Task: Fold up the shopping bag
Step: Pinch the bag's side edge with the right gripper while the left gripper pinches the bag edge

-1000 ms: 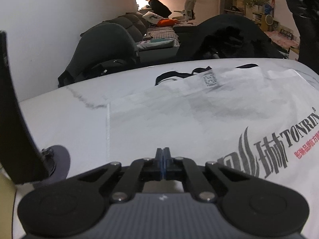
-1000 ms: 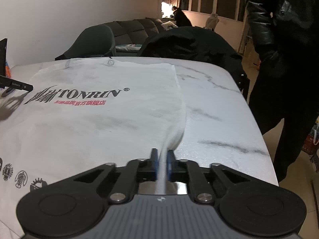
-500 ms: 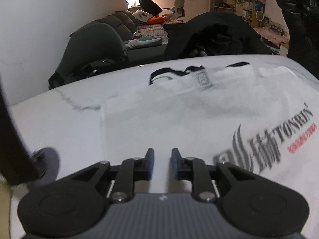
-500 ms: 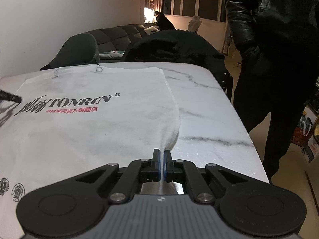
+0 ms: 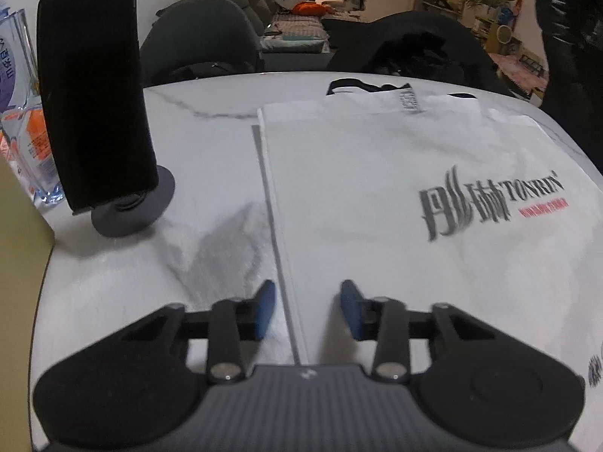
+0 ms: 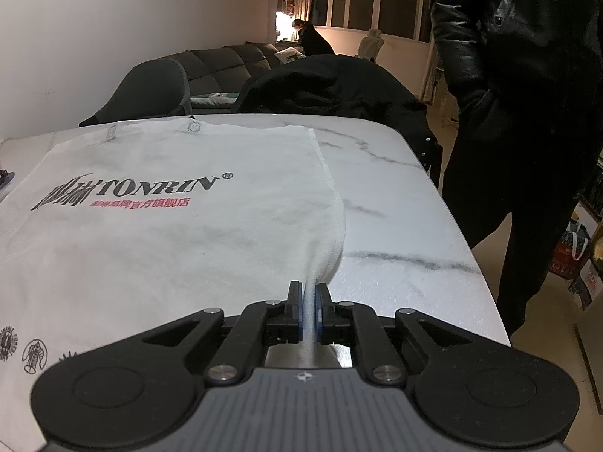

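Note:
A white shopping bag (image 5: pixel 395 188) with a dark TONRIN logo lies flat on the marble table (image 5: pixel 211 158); its dark handles (image 5: pixel 350 84) lie at the far end. In the left wrist view my left gripper (image 5: pixel 309 307) stands open over the bag's left edge, its blue pads (image 5: pixel 265 309) apart with nothing between them. In the right wrist view the same bag (image 6: pixel 169 226) spreads to the left, and my right gripper (image 6: pixel 309 312) is shut on its right edge, which rises in a pinched fold from the table (image 6: pixel 395 226).
A black phone on a round stand (image 5: pixel 98 113) stands at the table's left, with a clear bottle (image 5: pixel 22 113) behind it. Chairs, one draped with a black coat (image 6: pixel 331 86), line the far side. A person in a black jacket (image 6: pixel 527 113) stands beyond the right edge.
My left gripper went from shut to wide open, let go of the bag's left edge and drew back and up. My right gripper keeps its hold on the right edge.

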